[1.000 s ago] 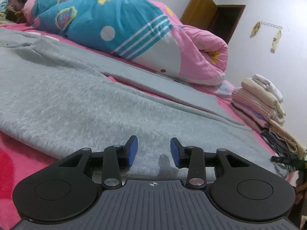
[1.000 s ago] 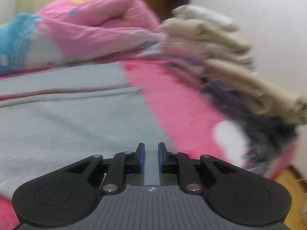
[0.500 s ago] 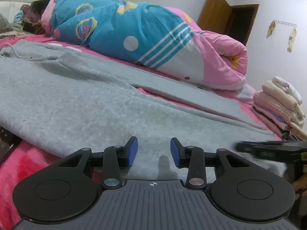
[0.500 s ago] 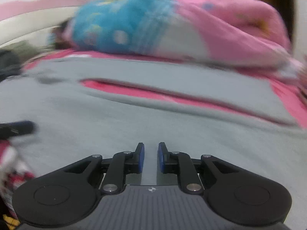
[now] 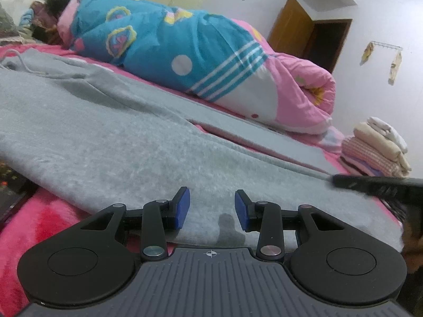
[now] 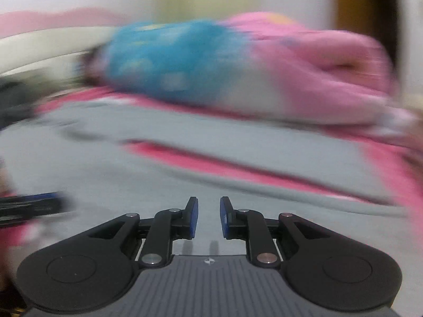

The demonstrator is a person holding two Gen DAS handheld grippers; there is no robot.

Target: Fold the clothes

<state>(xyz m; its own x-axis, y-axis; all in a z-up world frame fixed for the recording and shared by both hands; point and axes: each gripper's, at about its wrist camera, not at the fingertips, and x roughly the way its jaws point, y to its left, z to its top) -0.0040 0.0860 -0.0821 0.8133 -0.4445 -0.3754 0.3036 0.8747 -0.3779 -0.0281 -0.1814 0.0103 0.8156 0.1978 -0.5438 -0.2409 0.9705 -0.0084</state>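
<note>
grey garment (image 5: pixel 127 142) lying spread flat across the pink bed (image 5: pixel 39 219), near edge toward both cameras | left hand-held gripper (image 5: pixel 212 208) hovering over that near edge, jaws partly apart, gripping nothing | right hand-held gripper (image 6: pixel 208 218) over the garment's right part, narrow gap just widening, nothing between | rolled quilt (image 5: pixel 211 60) lying far side | folded stack (image 5: pixel 375 148) sitting far right

grey fleece trousers (image 5: pixel 137 142) | unfolded, flat | legs apart

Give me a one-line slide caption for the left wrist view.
Open left gripper poised over the near edge of grey sweatpants spread on a pink bed.
</note>
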